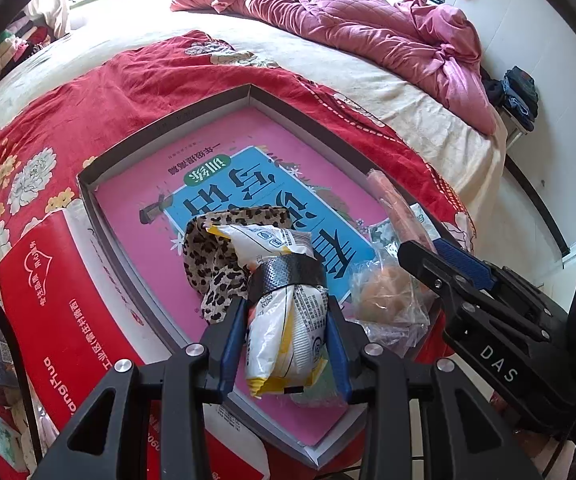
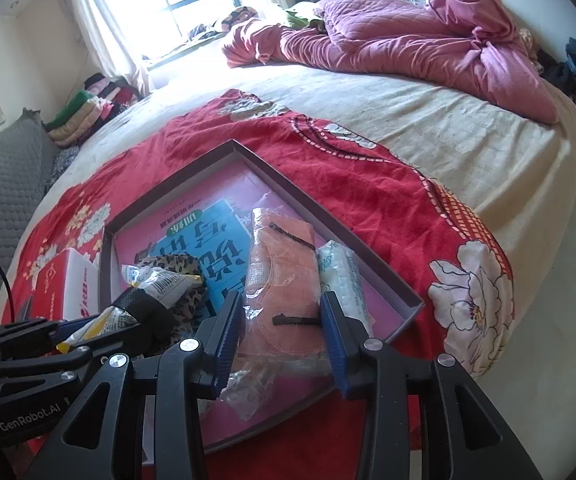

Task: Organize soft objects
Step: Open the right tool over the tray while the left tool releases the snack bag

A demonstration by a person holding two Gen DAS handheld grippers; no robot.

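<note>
My left gripper [image 1: 286,328] is shut on a white and yellow packet [image 1: 284,312] with a black band around it, low over a shallow grey box [image 1: 160,130]. A leopard-print cloth [image 1: 212,264] lies in the box just under and left of the packet. My right gripper [image 2: 282,332] is shut on an orange soft item in a clear bag [image 2: 280,276], whose far end rests in the box [image 2: 327,220]. Beside it lies a white and blue tissue pack [image 2: 339,276]. The right gripper [image 1: 427,248] is close on the right of the left gripper [image 2: 72,332].
A pink book with a blue panel [image 1: 248,184] lines the box floor. A red and white carton [image 1: 56,300] touches the box's left side. All rest on a red flowered blanket [image 2: 367,184] on a bed, with a pink quilt [image 2: 427,48] bunched at the far end.
</note>
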